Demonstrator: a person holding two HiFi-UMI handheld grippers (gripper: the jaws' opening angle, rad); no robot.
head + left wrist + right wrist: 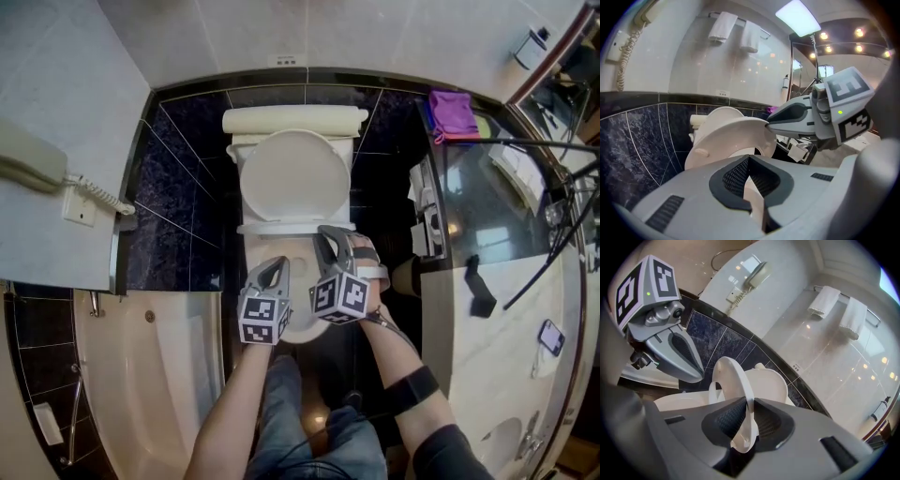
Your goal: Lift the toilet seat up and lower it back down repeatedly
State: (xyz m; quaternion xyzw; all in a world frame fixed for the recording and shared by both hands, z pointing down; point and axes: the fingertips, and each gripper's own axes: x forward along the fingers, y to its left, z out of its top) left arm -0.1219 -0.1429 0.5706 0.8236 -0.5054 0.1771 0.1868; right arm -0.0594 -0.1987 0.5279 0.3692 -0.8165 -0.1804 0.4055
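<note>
The white toilet stands in the middle, its lid leaning back against the tank. The toilet seat is tilted partway up off the bowl. My right gripper is shut on the seat's front rim; in the right gripper view the seat ring runs edge-on between the jaws. My left gripper sits just left of it, at the same rim. A cream strip of the seat fills the narrow gap of the left gripper. The bowl shows below.
A bathtub lies to the left and a vanity counter with a phone to the right. A wall telephone hangs at the left, and a purple cloth lies behind the counter. Towels hang on the wall above the toilet.
</note>
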